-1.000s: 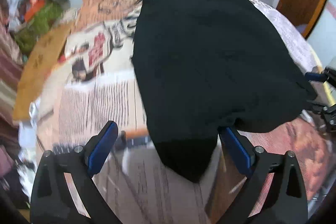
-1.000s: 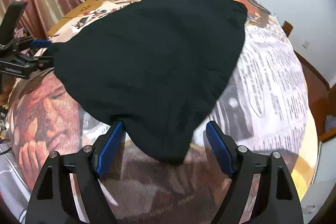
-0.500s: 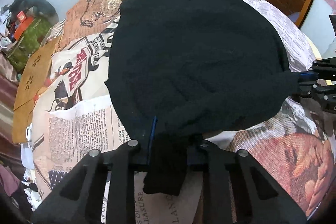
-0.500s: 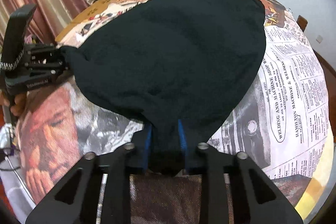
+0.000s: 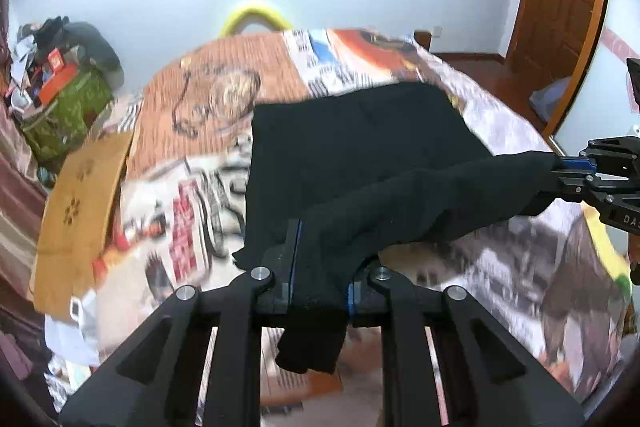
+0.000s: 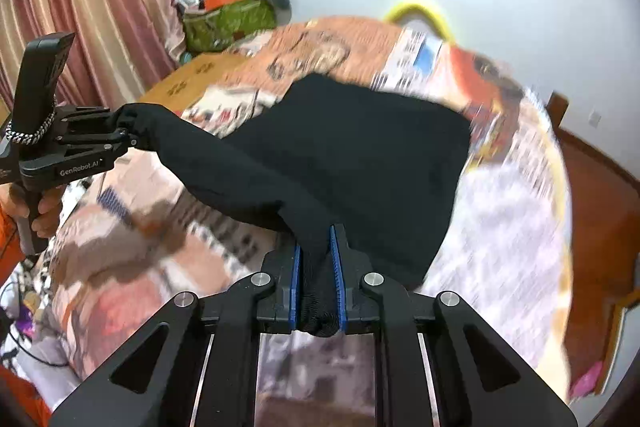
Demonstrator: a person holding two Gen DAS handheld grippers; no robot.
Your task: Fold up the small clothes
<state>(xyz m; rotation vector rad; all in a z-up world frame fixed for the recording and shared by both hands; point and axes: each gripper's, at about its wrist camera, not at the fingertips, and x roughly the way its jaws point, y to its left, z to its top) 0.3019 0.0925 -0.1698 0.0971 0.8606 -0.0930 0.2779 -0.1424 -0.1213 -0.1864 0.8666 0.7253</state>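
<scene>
- My left tongs [image 5: 320, 267] are clamped on one near corner of the black garment [image 5: 360, 155], with a little tail of fabric hanging out below the fingers.
- My right tongs [image 6: 316, 287] are pinched on the other near corner, cloth bunched thick between the blue pads [image 6: 335, 267].
- The near edge hangs lifted and stretched between the two grips, and the far half of the garment lies on the newspaper-print tablecloth [image 5: 192, 211].
- What I reckon could go wrong: the left grip looks like it has only a narrow strip of cloth, so a hard tug might slip it out and drop that corner.
- If I carry one side forward faster than the other, the fold line will probably come out crooked.
- The edge sags in the middle, so it could land in a wrinkle rather than flat.
- Dragging instead of lifting might pull the far half along the tablecloth, maybe toward the cardboard [image 5: 80, 207] at the side.
- Everything's motion-blurred, so I can't tell exactly where the far hem sits.
</scene>
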